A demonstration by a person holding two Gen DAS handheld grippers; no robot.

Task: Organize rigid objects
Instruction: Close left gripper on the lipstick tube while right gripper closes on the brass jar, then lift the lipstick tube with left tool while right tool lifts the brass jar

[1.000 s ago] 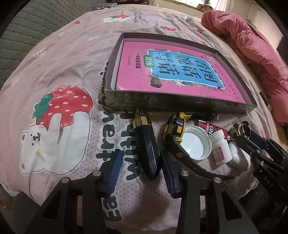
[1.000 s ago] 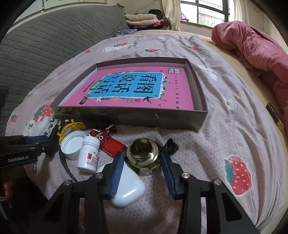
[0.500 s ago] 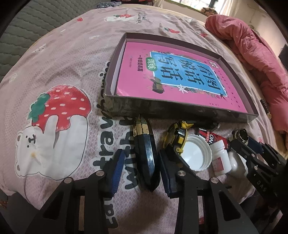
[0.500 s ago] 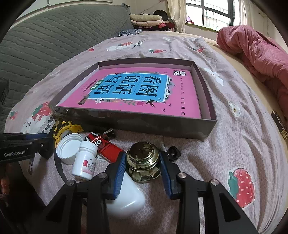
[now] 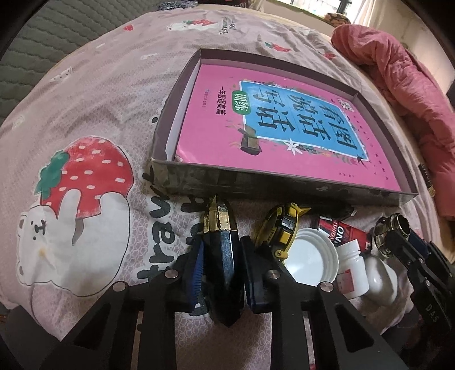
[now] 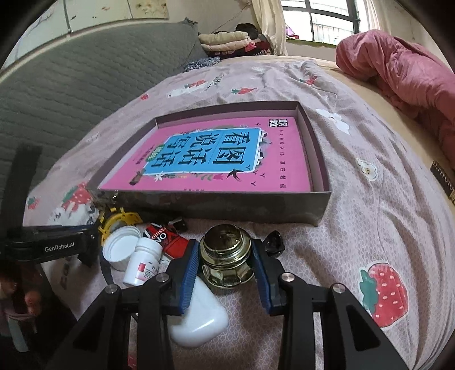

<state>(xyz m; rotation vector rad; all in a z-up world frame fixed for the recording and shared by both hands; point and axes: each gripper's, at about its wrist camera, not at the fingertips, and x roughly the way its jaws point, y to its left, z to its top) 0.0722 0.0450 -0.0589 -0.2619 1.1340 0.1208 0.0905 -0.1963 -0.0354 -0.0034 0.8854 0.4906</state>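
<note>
Red tube reads "ON", perhaps "FASHION"; left tongs read "GenRobot.AI".

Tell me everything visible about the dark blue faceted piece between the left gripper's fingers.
The dark blue faceted piece is long, glossy and hard-looking, with a worn gold cap tapering to a point toward the box. It lies flat on the bedsheet, short of the box wall. The left gripper, whose jaws have just been closing, presses both pads on its sides.

We see soft daylight from the window at the back, blown out to white. Shadows on the bed are faint. Both fisheye views bend strongly toward dark, vignetted corners; the centres stay sharp, with slight softness at the rims.
</note>
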